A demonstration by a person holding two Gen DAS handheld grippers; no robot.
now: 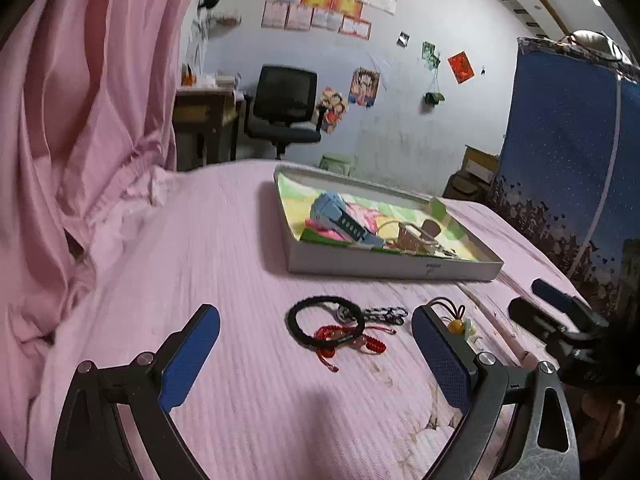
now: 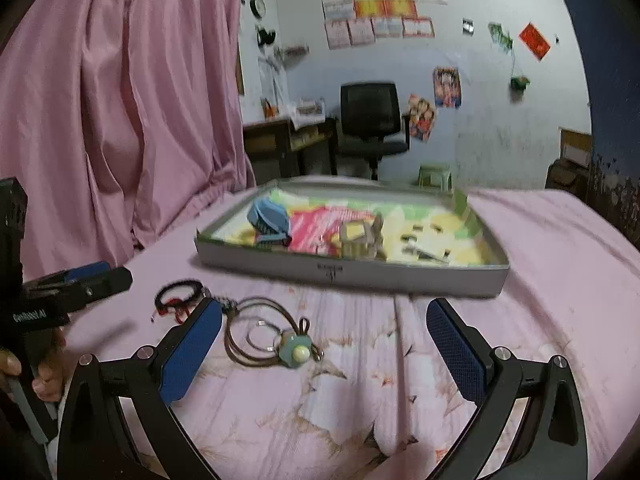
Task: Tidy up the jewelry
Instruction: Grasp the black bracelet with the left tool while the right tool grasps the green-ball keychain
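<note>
While both claws are hanging spread wide and empty above the pink bedsheet [image 1: 208, 240], the jewelry is lying loose on it. From the left wrist view, the left claw [image 1: 316, 354] is framing a black bracelet [image 1: 326, 322] overlapping a red braided cord [image 1: 344, 342], with the shallow grey tray [image 1: 394, 270] sitting at 12 o'clock, holding a blue hair clip [image 1: 340, 220] among other small items. From the right wrist view, the right claw [image 2: 324, 346] is hovering over a brown cord necklace [image 2: 264, 334] with a pale bead pendant [image 2: 298, 354], lying near its left finger [image 2: 192, 354] at about 10 o'clock.
</note>
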